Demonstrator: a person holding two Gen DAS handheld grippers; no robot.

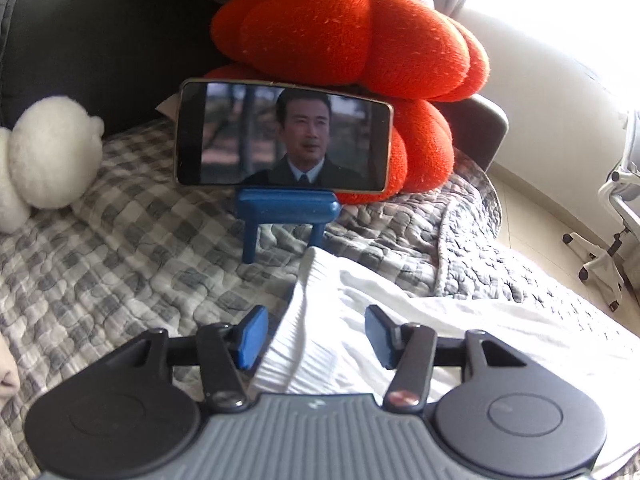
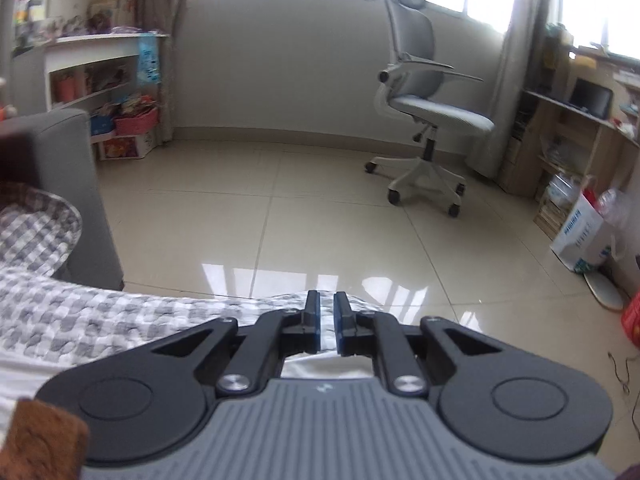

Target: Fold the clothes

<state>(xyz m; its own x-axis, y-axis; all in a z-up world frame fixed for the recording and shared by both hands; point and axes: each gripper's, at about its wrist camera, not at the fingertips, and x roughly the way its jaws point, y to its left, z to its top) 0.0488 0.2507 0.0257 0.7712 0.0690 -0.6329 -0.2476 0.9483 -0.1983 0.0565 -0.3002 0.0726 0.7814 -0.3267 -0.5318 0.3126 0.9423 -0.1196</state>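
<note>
Left tongs (image 1: 316, 336) gape astride the white garment's ribbed hem (image 1: 296, 320), apparently to seize it; right tongs (image 2: 327, 320), slightly parted, grip nothing at the bed's edge (image 2: 192, 304).

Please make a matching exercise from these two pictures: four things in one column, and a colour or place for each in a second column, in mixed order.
Things:
1. phone
2. plush cushion
3. office chair
4. white garment

Descriptions:
A. orange
B. stands on the tiled floor
C. rests on a blue stand
D. lies on the checked quilt, between the left gripper's open jaws

Pairs: 1-C, 2-A, 3-B, 4-D
</note>
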